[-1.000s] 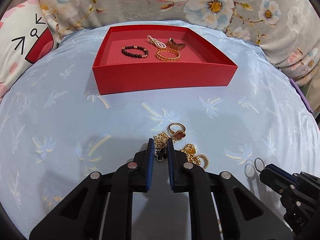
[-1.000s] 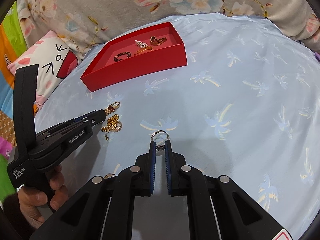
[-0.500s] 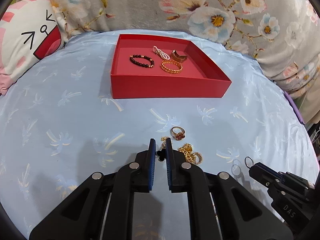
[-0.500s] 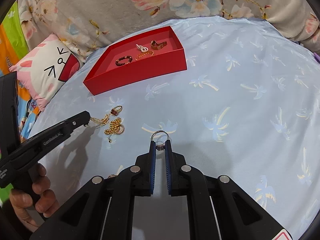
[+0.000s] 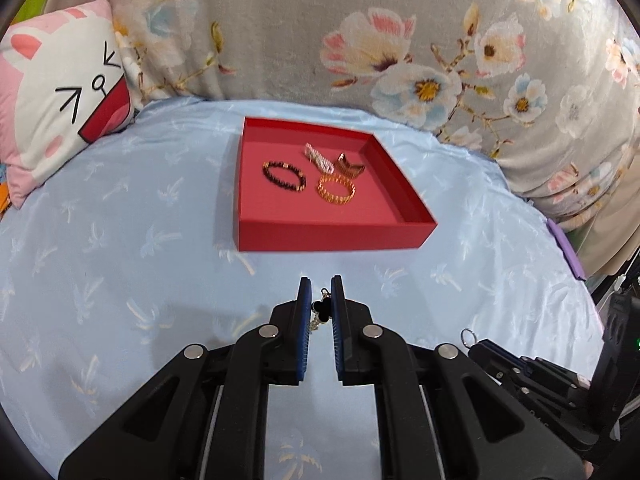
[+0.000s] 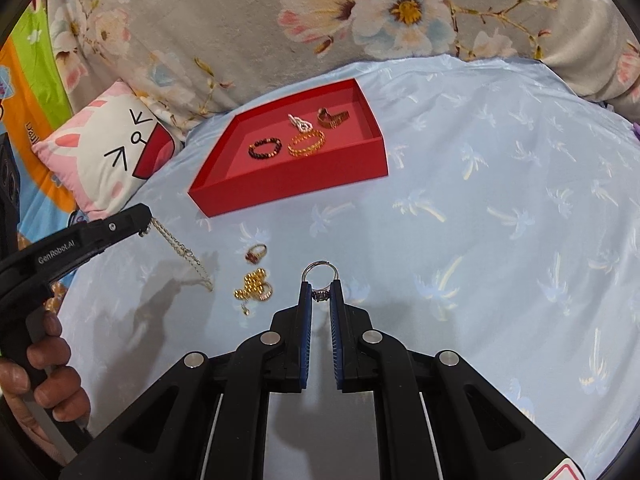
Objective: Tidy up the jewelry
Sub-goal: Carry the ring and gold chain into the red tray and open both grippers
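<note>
Pale blue palm-print sheet (image 5: 120, 240); grey floral blanket (image 5: 320, 32) behind; pink cartoon-face pillow (image 5: 60, 92) at left.

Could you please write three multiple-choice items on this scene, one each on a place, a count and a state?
1. Where does the red-stone ring lie?
A. in the red tray
B. on the blue cloth
C. on the pillow

2. How many pieces lie in the tray?
A. two
B. four
C. six

3. What does the right gripper hold?
A. nothing
B. a bead bracelet
C. a silver ring

Answers:
1. B: the ring rests on the cloth, short of the tray, beside a gold cluster.
2. B: a dark bead bracelet, a gold bracelet, a pale piece and a bronze piece.
3. C: the silver ring sits pinched between its fingers, while the left gripper holds a chain with a black clover charm.
</note>
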Action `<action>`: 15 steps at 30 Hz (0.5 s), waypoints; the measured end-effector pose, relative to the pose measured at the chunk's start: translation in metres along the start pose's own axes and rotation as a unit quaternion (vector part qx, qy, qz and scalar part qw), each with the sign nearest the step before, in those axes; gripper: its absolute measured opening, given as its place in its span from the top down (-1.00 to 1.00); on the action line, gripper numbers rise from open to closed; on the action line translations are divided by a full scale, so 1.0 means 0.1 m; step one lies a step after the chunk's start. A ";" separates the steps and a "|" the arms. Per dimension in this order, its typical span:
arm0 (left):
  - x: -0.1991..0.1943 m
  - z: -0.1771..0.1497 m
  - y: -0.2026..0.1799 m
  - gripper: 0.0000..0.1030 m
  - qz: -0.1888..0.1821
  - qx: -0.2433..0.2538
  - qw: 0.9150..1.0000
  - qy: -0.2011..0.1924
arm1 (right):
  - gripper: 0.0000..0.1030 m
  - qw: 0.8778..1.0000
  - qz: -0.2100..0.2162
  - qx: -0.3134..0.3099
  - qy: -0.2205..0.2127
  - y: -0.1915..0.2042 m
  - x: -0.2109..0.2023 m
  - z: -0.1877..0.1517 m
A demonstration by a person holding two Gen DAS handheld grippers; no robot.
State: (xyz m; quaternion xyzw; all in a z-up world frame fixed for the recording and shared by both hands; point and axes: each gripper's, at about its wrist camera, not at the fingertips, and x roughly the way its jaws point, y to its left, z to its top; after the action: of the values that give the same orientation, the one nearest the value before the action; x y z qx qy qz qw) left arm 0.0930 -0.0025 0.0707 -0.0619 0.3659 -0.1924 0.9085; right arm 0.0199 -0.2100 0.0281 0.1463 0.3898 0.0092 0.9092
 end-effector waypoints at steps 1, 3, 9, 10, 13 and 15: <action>-0.03 0.08 -0.01 0.83 -0.002 0.001 1.000 -0.006 | 0.85 1.000 0.002 -0.002 -0.003 0.01 -0.01 0.05; -0.07 0.22 -0.02 0.83 -0.007 0.003 1.000 -0.017 | 0.85 1.000 0.005 -0.006 -0.009 0.01 -0.02 0.16; -0.10 0.73 -0.08 0.83 -0.017 0.011 0.998 -0.064 | 0.85 0.999 0.026 -0.020 -0.034 0.07 0.02 0.67; -0.07 0.84 -0.09 0.83 -0.017 0.013 0.997 -0.072 | 0.85 0.999 0.029 -0.023 -0.038 0.08 0.05 0.78; 0.04 1.05 -0.09 0.83 -0.015 0.016 0.996 -0.081 | 0.85 0.998 0.034 -0.031 -0.046 0.13 0.18 1.05; 0.18 1.18 -0.07 0.83 -0.023 0.012 0.997 -0.078 | 0.85 0.998 0.036 -0.034 -0.043 0.15 0.33 1.23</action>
State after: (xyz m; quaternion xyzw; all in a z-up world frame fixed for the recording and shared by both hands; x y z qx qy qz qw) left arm 0.1845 -0.0192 0.1463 -0.0743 0.2898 -0.2119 0.9304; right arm 0.1317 -0.2227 0.0891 0.1293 0.3440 0.0490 0.9287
